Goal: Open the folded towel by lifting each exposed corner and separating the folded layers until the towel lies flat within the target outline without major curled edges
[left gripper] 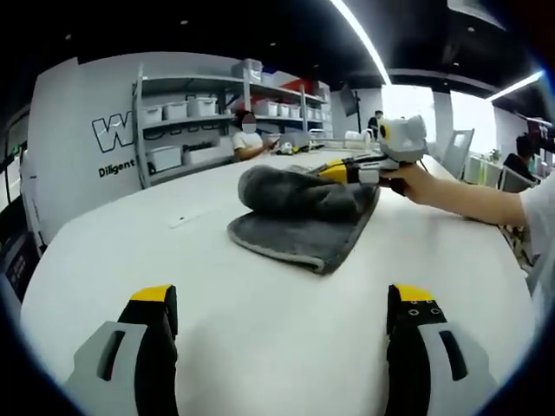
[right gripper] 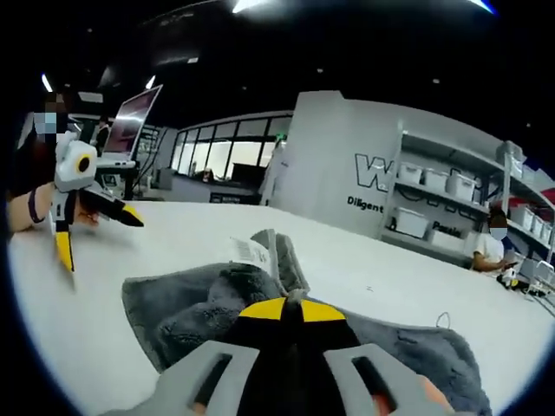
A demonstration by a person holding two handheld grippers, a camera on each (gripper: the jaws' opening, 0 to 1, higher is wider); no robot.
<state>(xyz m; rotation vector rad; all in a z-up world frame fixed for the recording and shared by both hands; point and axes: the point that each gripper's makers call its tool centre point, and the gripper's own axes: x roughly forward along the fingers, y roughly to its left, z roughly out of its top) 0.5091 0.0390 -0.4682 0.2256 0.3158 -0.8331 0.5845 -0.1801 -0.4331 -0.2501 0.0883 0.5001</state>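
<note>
Item: grey towel (left gripper: 305, 218), folded, lying on a white worktop (left gripper: 217, 286); the upper layer is bunched into a rounded hump at its far side, the lower layer spreads flat toward the near edge with a stitched hem. In the right gripper view the towel (right gripper: 186, 316) lies directly under the camera, its pile rumpled, a white care label (right gripper: 249, 252) standing up from a raised fold. Left hand-held gripper (left gripper: 282, 316): jaws wide apart, yellow-tipped, hovering over bare worktop on the near side of the towel, touching nothing; seen in the right gripper view (right gripper: 95, 232) it is held by a hand at the far left, jaws splayed, well apart from the towel. Right hand-held gripper (right gripper: 289, 310): jaws pressed together, yellow tips meeting, pinching a fold of the towel; in the left gripper view (left gripper: 334, 172) it comes in from the right, held by a person's hand (left gripper: 414, 182), its tips at the towel's far right edge by the hump. Surroundings: white wall with dark lettering (right gripper: 386, 186), metal shelving (left gripper: 186, 113) bearing pale bins, a seated person (left gripper: 245, 139) beyond the worktop, ceiling strip lights (left gripper: 360, 39), windows (right gripper: 225, 158) at the rear.
</note>
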